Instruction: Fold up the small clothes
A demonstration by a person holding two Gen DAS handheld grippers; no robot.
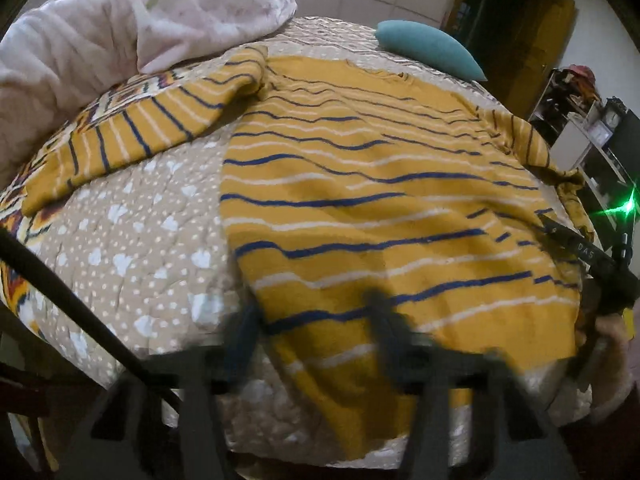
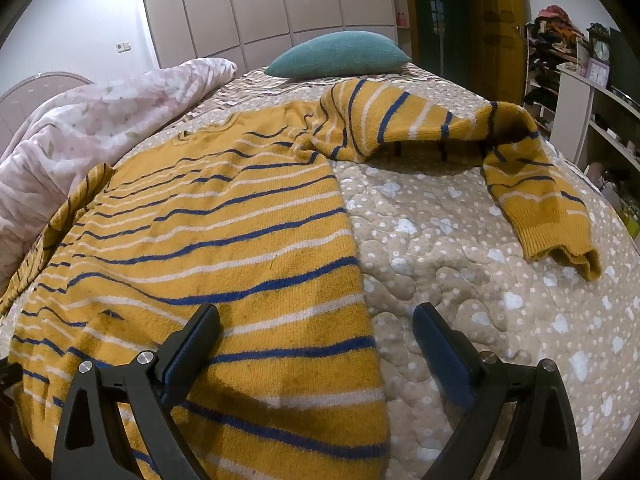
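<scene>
A mustard sweater with blue and white stripes (image 1: 360, 200) lies flat on the bed, its hem toward me. In the left wrist view one sleeve (image 1: 132, 140) stretches out to the left. My left gripper (image 1: 312, 326) is blurred at the hem's left corner. Its fingers stand apart with the sweater's edge between them, not pinched. In the right wrist view, my right gripper (image 2: 318, 328) is open over the sweater (image 2: 192, 248). The garment's right side edge runs between its fingers. The other sleeve (image 2: 500, 160) lies humped and bent on the quilt.
The beige dotted quilt (image 2: 460, 260) covers the bed. A pink blanket (image 1: 100, 28) is heaped at the far left and a teal pillow (image 2: 340, 54) lies at the head. Shelves with a clock (image 2: 600, 50) stand to the right. A dark bar (image 1: 60, 280) crosses the near left.
</scene>
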